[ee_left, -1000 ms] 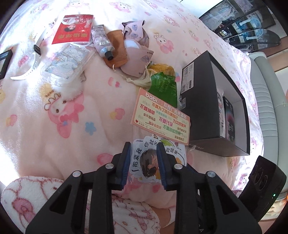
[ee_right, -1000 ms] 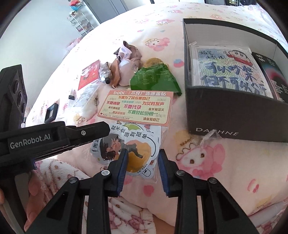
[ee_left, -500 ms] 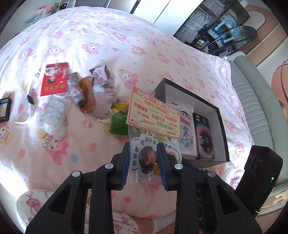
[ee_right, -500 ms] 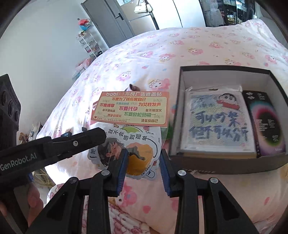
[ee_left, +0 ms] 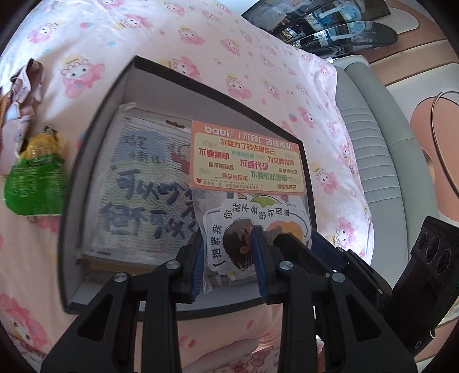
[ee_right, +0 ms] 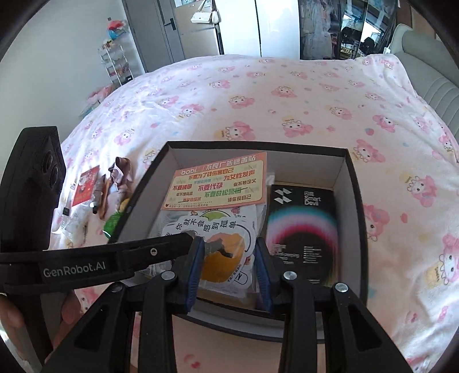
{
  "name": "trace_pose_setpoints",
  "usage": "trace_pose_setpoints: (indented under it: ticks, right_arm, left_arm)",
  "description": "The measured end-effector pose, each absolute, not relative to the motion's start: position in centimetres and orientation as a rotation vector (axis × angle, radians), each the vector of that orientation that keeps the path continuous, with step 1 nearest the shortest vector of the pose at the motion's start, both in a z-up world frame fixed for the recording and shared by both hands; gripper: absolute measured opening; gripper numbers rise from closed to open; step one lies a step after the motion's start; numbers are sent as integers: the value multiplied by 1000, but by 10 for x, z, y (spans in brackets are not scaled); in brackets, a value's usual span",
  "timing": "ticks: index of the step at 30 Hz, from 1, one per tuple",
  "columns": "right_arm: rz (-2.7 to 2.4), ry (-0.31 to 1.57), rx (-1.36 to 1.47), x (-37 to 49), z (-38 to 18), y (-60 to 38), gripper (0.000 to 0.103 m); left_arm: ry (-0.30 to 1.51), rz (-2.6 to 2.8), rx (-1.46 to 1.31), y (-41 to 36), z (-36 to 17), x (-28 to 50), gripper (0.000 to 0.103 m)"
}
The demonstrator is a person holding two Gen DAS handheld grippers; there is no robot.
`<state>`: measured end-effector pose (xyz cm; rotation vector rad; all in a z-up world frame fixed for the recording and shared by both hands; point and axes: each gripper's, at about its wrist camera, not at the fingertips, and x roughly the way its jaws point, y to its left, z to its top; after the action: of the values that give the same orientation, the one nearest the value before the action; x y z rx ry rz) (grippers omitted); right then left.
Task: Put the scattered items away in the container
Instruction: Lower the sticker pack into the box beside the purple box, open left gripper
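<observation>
Here the left gripper (ee_left: 228, 258) fingers clenched the sticker pack (ee_left: 252, 221) over the box (ee_right: 354, 200). The right gripper (ee_right: 229, 269) fingers stood released, the pack between them.

Spread beneath everything, a pink fleece bed cover (ee_right: 287, 94) printed with small cartoon rabbit figures. Beside the bed, a grey padded headboard (ee_left: 370, 149) with stitched vertical channels. Farther off in the right wrist view, a grey door (ee_right: 149, 31) with a dark lever handle, next to a tall white wardrobe (ee_right: 278, 25). Hung high near the door, a white handbag (ee_right: 205, 16) on a strap. Against the pale wall at left, a white wire storage rack (ee_right: 117, 64) loaded with small colourful items, too small to identify.
</observation>
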<state>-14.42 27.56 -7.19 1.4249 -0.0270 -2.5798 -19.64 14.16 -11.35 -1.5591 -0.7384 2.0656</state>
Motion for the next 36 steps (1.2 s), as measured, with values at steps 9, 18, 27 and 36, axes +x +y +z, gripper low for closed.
trace_pose_setpoints:
  ticks: [9,18,27,36]
  right_arm:
    - [-2573,-305,1484,-135,-103,347,32]
    - [-2650,-385,1507,-136,-107,368,32]
    - [-2624,-387,1528,-142,-110,364,32]
    - [-2606,-270,1571,-160,-118,341,32]
  left_arm:
    - [-660,1949,-1709,202,-153,-206,31]
    - [-562,1954,-1766,230,-161,-206,31]
    - [-608,2044,-1753,224,-145,-238,31]
    - [-524,2075,-1785,249,-148,-290,31]
